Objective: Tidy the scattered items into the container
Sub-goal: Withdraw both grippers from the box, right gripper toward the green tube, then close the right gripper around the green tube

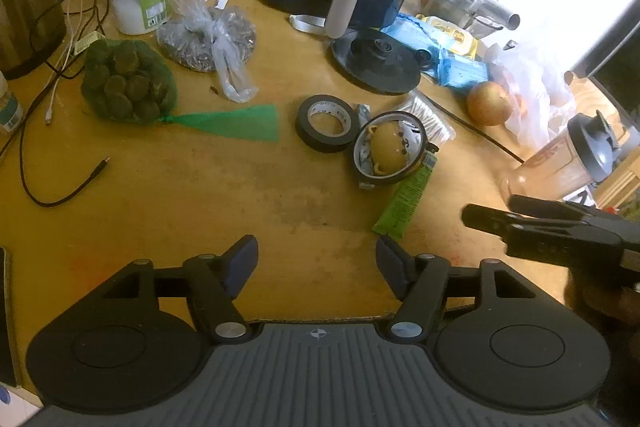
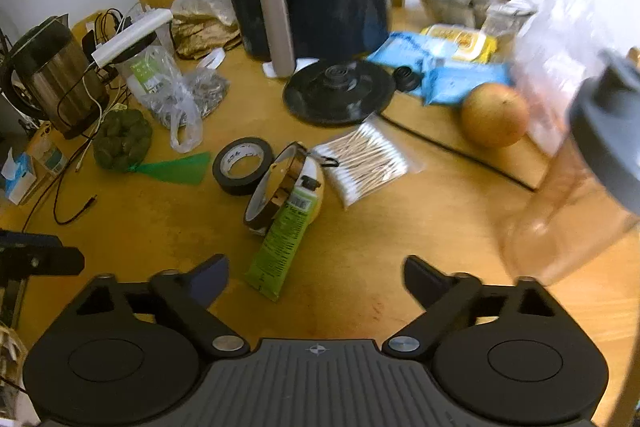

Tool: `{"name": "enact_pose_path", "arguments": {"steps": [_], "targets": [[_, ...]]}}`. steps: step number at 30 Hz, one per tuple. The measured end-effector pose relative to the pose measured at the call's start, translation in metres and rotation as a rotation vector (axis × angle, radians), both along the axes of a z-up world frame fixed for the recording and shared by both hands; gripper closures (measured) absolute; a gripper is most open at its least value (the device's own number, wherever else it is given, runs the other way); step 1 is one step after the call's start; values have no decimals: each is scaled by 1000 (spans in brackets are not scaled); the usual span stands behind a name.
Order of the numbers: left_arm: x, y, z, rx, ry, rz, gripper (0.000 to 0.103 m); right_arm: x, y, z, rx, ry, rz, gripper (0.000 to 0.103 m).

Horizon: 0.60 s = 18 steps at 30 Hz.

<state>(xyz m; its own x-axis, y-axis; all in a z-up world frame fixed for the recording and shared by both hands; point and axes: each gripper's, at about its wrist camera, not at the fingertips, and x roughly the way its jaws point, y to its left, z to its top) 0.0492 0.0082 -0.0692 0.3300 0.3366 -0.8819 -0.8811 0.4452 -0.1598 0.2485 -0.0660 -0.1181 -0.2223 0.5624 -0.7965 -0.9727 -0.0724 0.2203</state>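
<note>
— Where's the green tube [image 2: 282, 239] from the right gripper [image 2: 316, 277]?
— Just ahead of its empty, wide-apart fingers, slightly left; the left gripper [image 1: 316, 259] gapes too, holding nothing

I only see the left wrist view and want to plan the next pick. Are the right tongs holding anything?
Observer: No. The right tongs stand open over bare table, with nothing between them.
Operator: What lies nearest them?
Observer: The green tube. Its near end lies just ahead of the tongs' left finger, and its far end leans on the amber tape ring.
Operator: That ring half hides the cotton swabs for me.
Observer: The cotton swab bag lies flat and in full view, to the right of that ring.
</note>
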Motion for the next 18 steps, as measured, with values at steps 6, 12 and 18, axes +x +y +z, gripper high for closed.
{"name": "enact_pose_path", "arguments": {"steps": [6, 12, 18], "targets": [[2, 2, -3, -13, 5, -12, 38, -15, 23, -15, -21, -4, 11, 21], [-1, 0, -5, -33, 10, -25, 38, -30, 44, -33, -71, -1, 7, 39], [-5, -2, -9, -55, 9, -29, 38, -44, 60, -50, -103, -20, -7, 56]]}}
